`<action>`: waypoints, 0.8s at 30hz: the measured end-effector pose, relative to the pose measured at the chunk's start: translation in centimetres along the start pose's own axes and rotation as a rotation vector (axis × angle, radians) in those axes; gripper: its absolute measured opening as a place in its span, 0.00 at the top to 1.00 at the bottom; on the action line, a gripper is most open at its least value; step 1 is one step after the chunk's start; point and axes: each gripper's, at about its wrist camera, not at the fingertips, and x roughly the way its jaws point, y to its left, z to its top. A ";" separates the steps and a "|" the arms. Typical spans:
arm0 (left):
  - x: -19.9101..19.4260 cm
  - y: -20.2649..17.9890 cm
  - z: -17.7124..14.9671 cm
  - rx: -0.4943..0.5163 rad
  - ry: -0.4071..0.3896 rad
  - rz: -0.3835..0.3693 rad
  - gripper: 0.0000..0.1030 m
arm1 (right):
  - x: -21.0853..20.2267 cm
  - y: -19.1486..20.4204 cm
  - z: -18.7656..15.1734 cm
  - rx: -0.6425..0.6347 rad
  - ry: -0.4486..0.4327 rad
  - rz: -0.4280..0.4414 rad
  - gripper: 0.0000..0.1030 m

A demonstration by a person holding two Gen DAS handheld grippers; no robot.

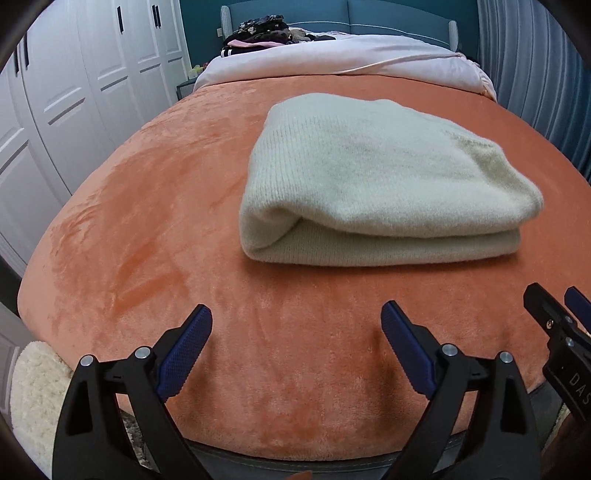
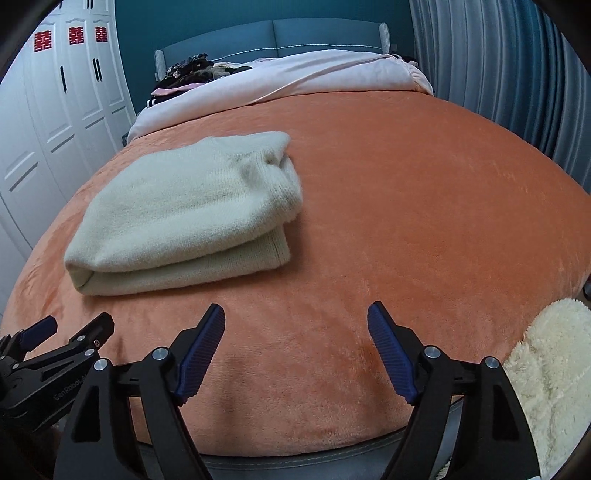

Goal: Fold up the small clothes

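Sweater: cream knit, folded into a thick, rounded-cornered rectangle of several layers. Lies on the orange blanket toward the middle of the bed, free of both tools. Fold edge faces the foot of the bed; the layers stack evenly, one corner puffing up slightly at the right.

Left gripper: jaws spread wide, nothing between them. Hovers over bare blanket near the foot of the bed, short of the sweater, not touching it.

Right gripper: jaws likewise spread wide and empty. Sits beside the left one, the sweater ahead and to its left.

Blanket: plush, smooth, covers the near part of the bed; a pale pink duvet is pushed back beyond it.

Clothes pile: dark and mixed garments heaped by the headboard, well apart from the sweater. Whether they are folded cannot be told.

Fleece: cream, fluffy, at the bed's near edge on the right; appears in the left view at the lower left corner.

Progress, as judged: this sweater looks finished, folded and released. What remains is probably the far pile, if it belongs to the job.
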 end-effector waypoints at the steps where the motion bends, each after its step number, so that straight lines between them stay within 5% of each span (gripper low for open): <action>1: 0.1 0.0 -0.3 0.000 0.000 0.001 0.12 | 0.1 0.0 -0.1 0.002 -0.001 0.003 0.25; 8: 0.6 0.3 -1.2 -0.020 -0.018 0.002 0.11 | 2.0 0.1 -1.0 0.042 0.072 0.000 0.25; 24: 1.1 0.0 -1.9 -0.040 -0.025 0.016 0.04 | 2.6 2.9 -2.5 -0.062 0.046 -0.033 0.14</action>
